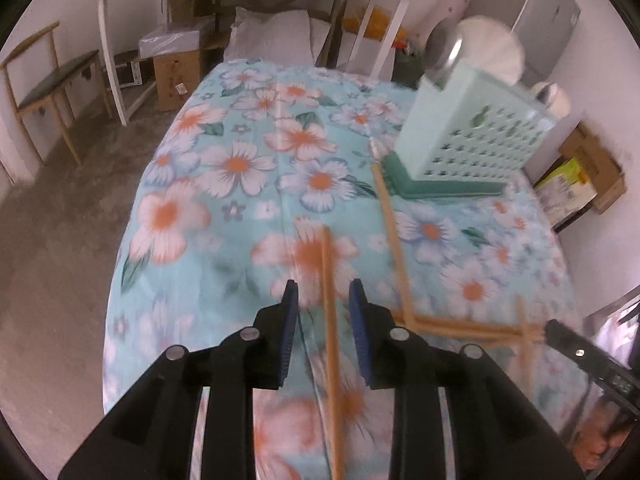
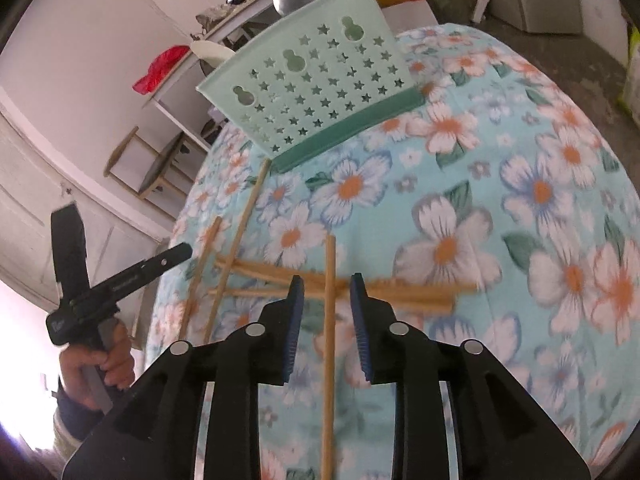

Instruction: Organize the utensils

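Both wrist views look down on a surface covered by a floral cloth (image 1: 224, 184). A pale green perforated utensil holder (image 2: 316, 92) stands on its darker green base at the far side, with ladle or spoon heads rising from its top.

Several wooden chopsticks lie scattered near the holder; one crossed cluster (image 2: 280, 276) sits toward the near edge, and a long one (image 1: 390, 232) reaches almost to the holder's base.

The left gripper (image 1: 323, 312) stands part open, a single chopstick (image 1: 330, 320) running between its pads with a gap visible on both sides. The right gripper (image 2: 326, 304) is likewise part open, straddling another chopstick (image 2: 329, 320) without pressing it.

Judgement: neither stick is secured. Each gripper should be centred over its stick, closed square across the shaft, and lifted clear of the crossed cluster before being tipped into the holder. Motion blur obscures the exact contact.
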{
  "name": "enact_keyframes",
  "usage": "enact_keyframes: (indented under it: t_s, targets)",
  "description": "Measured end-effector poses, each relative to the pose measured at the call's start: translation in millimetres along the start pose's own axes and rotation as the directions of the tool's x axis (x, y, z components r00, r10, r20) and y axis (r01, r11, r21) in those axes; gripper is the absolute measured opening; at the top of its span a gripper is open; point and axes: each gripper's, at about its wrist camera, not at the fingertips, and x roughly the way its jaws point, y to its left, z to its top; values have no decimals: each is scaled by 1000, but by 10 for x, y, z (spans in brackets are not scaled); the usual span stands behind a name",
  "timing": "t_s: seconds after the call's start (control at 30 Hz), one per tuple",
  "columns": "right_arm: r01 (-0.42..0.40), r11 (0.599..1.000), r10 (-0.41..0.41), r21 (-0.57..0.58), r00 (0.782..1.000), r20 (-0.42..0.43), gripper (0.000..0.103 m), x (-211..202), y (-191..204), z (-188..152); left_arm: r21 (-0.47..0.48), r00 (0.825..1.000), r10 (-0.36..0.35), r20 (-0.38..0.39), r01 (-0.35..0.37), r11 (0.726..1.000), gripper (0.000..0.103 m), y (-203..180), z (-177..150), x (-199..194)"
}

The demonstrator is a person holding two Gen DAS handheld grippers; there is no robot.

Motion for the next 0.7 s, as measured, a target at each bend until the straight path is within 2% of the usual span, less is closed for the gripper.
enact_keyframes:
  t_s: [0.13, 0.3, 0.5, 0.7]
  targets:
    - [25, 999, -26, -30, 999, -28, 25, 195, 12, 128, 16, 999, 20, -49, -19, 1000, 25, -18, 152, 267]
    - [51, 997, -56, -57, 995, -80, 24, 442, 10, 255, 21, 998, 27, -56, -26, 999, 24, -12, 250, 415]
    - [43, 998, -46, -36, 995, -93, 6, 525, -18, 293, -16, 999, 12, -50, -13, 1000, 6, 69, 373, 492]
    - [-5, 1000, 5, -6, 999, -53, 4, 386, -27, 323, -47, 1000, -30, -10, 30, 998, 6, 88, 431, 420]
